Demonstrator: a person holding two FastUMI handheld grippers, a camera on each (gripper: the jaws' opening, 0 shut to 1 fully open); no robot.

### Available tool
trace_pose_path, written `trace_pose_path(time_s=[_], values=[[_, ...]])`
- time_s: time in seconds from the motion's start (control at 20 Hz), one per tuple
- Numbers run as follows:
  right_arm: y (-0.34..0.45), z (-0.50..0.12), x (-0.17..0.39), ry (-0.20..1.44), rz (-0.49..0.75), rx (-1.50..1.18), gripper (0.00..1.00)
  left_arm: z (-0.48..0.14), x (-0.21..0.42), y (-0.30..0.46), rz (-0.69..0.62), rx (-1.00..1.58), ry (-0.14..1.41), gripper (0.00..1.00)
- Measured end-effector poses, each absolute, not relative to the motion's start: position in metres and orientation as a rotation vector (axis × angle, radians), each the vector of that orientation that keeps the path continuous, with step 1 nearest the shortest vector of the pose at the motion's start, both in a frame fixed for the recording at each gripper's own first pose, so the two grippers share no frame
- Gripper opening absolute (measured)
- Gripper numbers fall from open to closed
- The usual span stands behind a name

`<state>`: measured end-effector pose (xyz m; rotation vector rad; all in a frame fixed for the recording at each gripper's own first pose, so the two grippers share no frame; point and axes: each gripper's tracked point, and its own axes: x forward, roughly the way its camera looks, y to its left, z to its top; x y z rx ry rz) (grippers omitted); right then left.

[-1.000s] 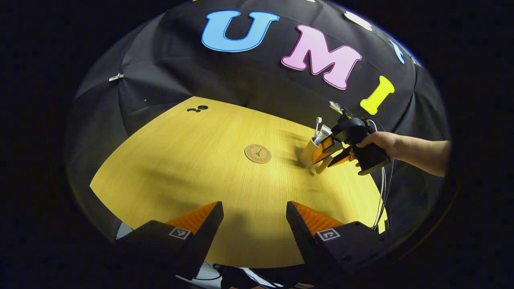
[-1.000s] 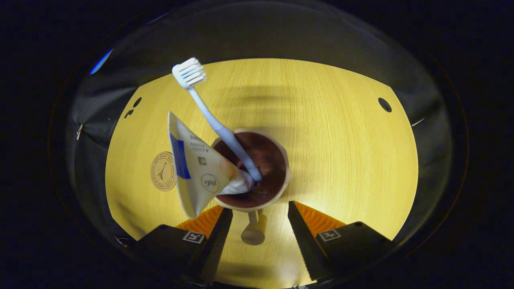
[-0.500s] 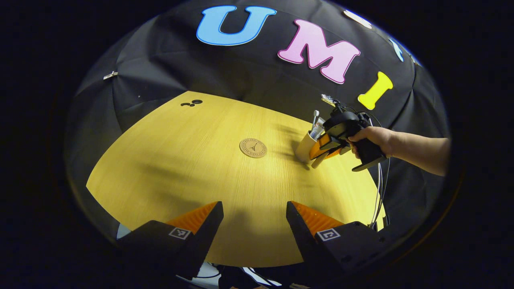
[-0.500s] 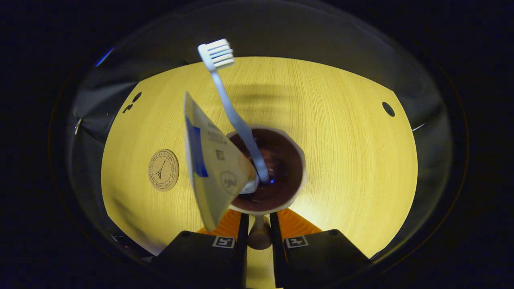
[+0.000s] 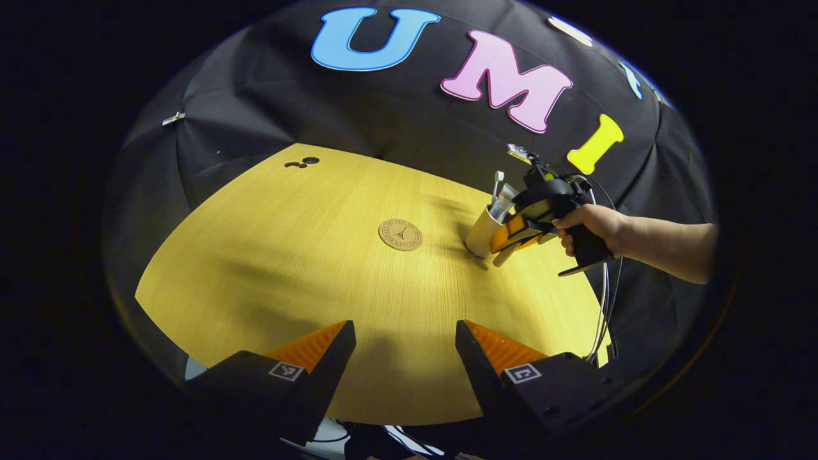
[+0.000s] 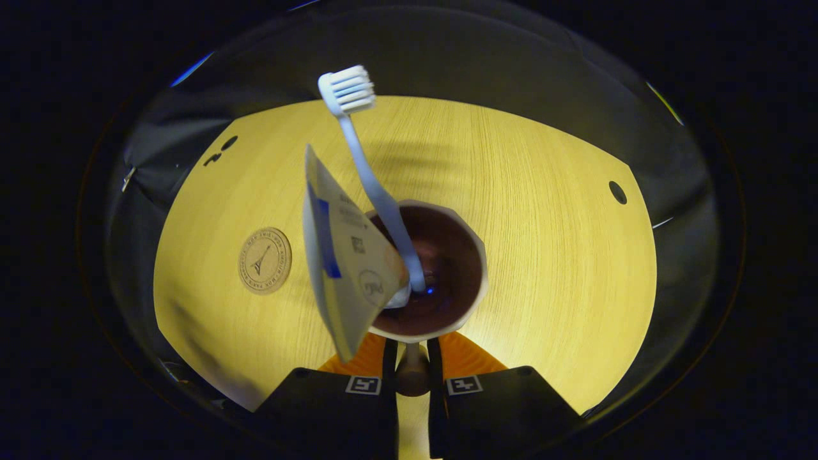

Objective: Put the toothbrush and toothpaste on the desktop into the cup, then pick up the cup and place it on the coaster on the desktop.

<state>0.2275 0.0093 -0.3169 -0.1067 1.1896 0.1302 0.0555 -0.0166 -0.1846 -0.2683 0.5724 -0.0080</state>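
Right gripper (image 6: 412, 374): jaws closed tight on the cup's handle (image 6: 412, 377), both fingers pressing it from the two sides. The cup (image 6: 470, 255) is just in front of the jaws, seen from above, w/ dark inside. The toothbrush (image 6: 367, 172) stands in it, bristles up, leaning to the far-left of this view; the toothpaste (image 6: 342, 268) is also in the cup, its flat end sticking out over the rim.

In the left gripper view the hand (image 5: 591, 223) holds the right gripper from the right side, forearm about level, gripper tilted a bit down toward the cup (image 5: 479, 233). Cannot tell if the cup base touches the bench (image 5: 287, 255). The coaster (image 5: 400, 234) lies near the cup, apart from it, nothing on it.

Left gripper (image 5: 406, 348): jaws wide open, holding nothing, over the near bench edge.
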Motion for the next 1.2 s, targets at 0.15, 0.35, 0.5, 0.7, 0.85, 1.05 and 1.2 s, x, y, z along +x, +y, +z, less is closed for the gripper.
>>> trace_pose_path(time_s=[0.15, 0.35, 0.5, 0.7, 0.85, 1.05, 1.2], values=[[0.027, -0.306, 0.231, 1.18, 0.159, -0.114, 0.22, -0.185, 0.056, -0.012, -0.001, -0.288, 0.571, 0.98], [0.062, -0.298, 0.233, 1.164, 0.209, -0.132, 0.22, -0.18, 0.052, -0.008, 0.017, -0.311, 0.556, 0.98], [0.095, -0.296, 0.229, 1.169, 0.265, -0.145, 0.22, -0.179, 0.052, -0.001, 0.029, -0.309, 0.544, 0.98], [0.132, -0.304, 0.224, 1.177, 0.335, -0.19, 0.22, -0.182, 0.043, 0.011, 0.056, -0.32, 0.548, 0.98], [0.158, -0.323, 0.223, 1.198, 0.367, -0.229, 0.22, -0.187, 0.032, 0.018, 0.083, -0.335, 0.553, 0.98], [0.199, -0.352, 0.222, 1.214, 0.398, -0.272, 0.22, -0.198, 0.019, 0.023, 0.108, -0.366, 0.571, 0.98], [0.21, -0.359, 0.223, 1.224, 0.405, -0.29, 0.22, -0.206, 0.012, 0.028, 0.126, -0.357, 0.586, 0.98]])
